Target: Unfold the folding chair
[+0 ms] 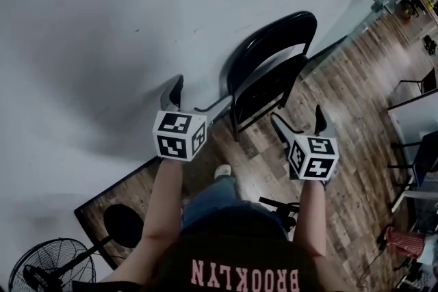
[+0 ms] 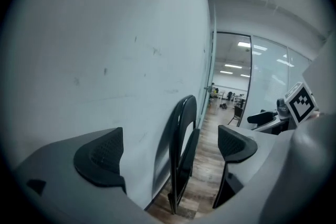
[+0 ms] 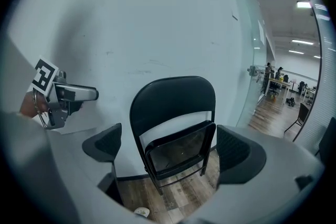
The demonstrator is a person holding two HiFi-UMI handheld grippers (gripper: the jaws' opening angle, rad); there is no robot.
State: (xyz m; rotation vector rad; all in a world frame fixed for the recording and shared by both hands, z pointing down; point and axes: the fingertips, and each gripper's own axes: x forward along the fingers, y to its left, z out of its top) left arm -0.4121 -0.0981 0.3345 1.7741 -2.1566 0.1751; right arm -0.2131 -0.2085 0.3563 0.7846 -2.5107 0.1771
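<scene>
The black folding chair [image 3: 176, 126] stands folded, leaning against the wall.

A plain pale grey wall [image 1: 102, 10] fills most of the head view, marked only by a few faint scuffs. A dark baseboard [image 1: 328, 49] runs along its foot where it meets the wood-plank floor [image 1: 349, 147], brown with mixed lighter and darker boards. At lower left stands a black pedestal fan [image 1: 51, 269], its round base [image 1: 123, 225] on the floor close to the wall. A white table [image 1: 414, 116] and a dark office chair [image 1: 428, 82] sit at the right edge. Past the wall's end, a dark-framed glass partition [image 2: 278, 78] opens onto an office lit by rows of ceiling lights [image 2: 242, 44], with desks [image 3: 277, 83] far off.
</scene>
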